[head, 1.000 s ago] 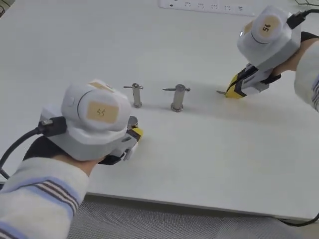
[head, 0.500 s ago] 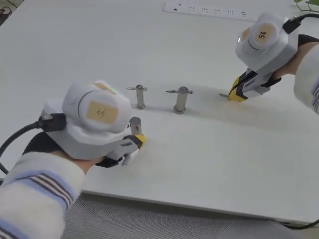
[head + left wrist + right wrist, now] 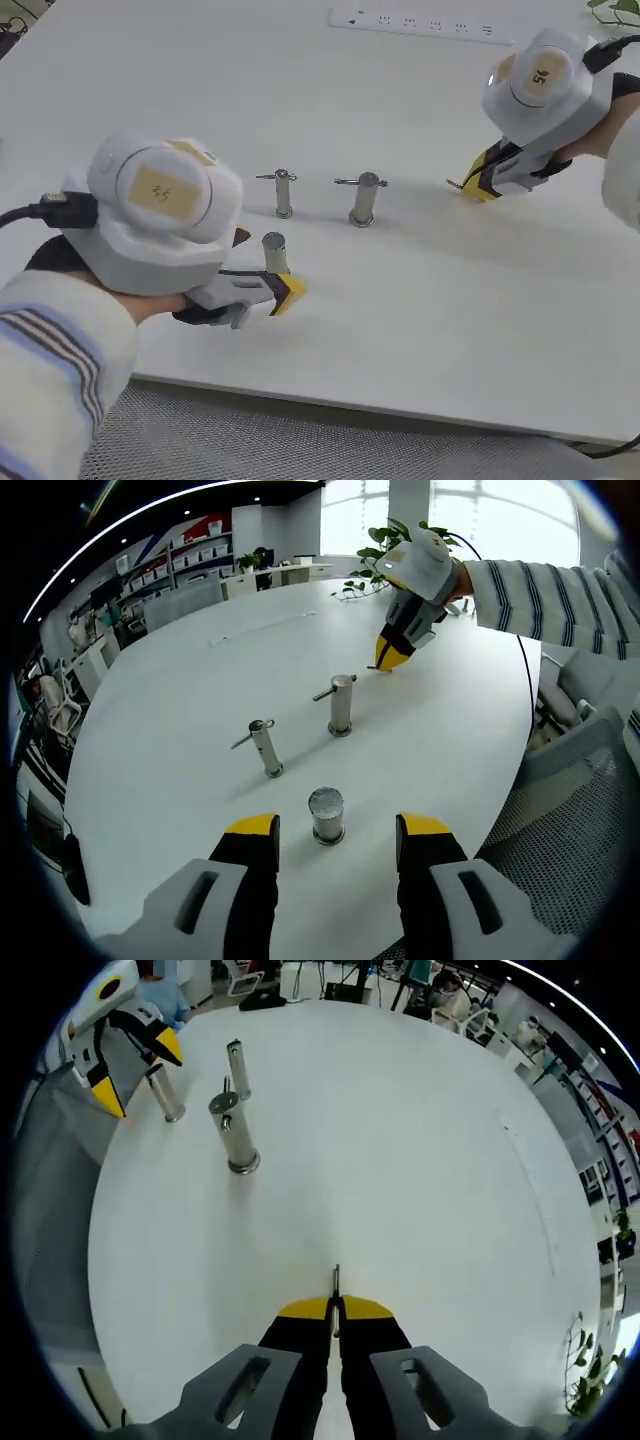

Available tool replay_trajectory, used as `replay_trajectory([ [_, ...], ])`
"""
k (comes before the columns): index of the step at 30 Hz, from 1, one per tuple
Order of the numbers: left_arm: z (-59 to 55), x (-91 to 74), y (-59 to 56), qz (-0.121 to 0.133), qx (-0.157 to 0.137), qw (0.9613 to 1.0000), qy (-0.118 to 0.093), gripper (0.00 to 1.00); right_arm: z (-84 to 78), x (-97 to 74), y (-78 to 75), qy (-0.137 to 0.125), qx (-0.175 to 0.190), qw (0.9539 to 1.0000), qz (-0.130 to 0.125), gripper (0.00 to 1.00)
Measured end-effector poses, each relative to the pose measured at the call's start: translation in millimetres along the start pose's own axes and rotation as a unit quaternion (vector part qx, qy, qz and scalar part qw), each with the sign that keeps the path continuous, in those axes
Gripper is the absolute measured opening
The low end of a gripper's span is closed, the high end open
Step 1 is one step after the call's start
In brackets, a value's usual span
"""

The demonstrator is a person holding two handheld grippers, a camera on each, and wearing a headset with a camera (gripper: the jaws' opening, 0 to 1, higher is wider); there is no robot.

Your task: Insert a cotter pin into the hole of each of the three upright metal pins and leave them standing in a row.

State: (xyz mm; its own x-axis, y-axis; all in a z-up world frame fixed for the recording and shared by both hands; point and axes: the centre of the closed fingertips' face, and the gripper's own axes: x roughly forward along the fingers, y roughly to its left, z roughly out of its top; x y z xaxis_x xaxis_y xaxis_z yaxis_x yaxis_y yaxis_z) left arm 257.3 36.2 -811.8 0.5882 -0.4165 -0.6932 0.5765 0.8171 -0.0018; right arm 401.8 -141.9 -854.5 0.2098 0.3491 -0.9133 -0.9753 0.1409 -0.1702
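Observation:
Three metal pins stand upright on the white table (image 3: 420, 300). The far-left pin (image 3: 284, 193) and the middle pin (image 3: 365, 198) each carry a cotter pin through the top. The nearer third pin (image 3: 273, 252) (image 3: 327, 815) has a bare top. It stands between the spread jaws of my left gripper (image 3: 266, 262) (image 3: 338, 827), which is open and does not touch it. Off to the right, my right gripper (image 3: 478, 186) (image 3: 335, 1308) is shut on a thin cotter pin (image 3: 455, 183) (image 3: 336, 1282) that pokes out past its tips, low over the table.
A white power strip (image 3: 420, 22) lies along the table's far edge. The table's front edge (image 3: 400, 410) runs just below the left hand. Plant leaves (image 3: 610, 5) show at the far right corner.
The left gripper has slid back toward the left and its jaws stand apart, so more of the third pin shows. The right gripper with the cotter pin has hardly moved.

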Motion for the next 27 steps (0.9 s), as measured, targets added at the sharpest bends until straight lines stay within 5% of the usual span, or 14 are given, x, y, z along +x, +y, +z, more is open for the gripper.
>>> replay_trajectory([
  [6, 11.0, -5.9, 5.8, -0.005, 0.017, 0.9997, -0.016, 0.51, 2.0, -11.4, 8.6, -0.014, -0.004, 0.9998, -0.013, 0.02],
  [16, 32.4, -11.6, 18.4, -0.018, -0.020, 0.9988, -0.041, 0.52, 4.2, -26.8, 19.8, -0.034, -0.015, 0.9987, -0.036, 0.02],
  [27, 61.9, -7.4, 27.7, -0.023, -0.008, 0.9974, -0.068, 0.48, 30.1, -56.7, 41.1, -0.069, -0.031, 0.9942, -0.076, 0.02],
])
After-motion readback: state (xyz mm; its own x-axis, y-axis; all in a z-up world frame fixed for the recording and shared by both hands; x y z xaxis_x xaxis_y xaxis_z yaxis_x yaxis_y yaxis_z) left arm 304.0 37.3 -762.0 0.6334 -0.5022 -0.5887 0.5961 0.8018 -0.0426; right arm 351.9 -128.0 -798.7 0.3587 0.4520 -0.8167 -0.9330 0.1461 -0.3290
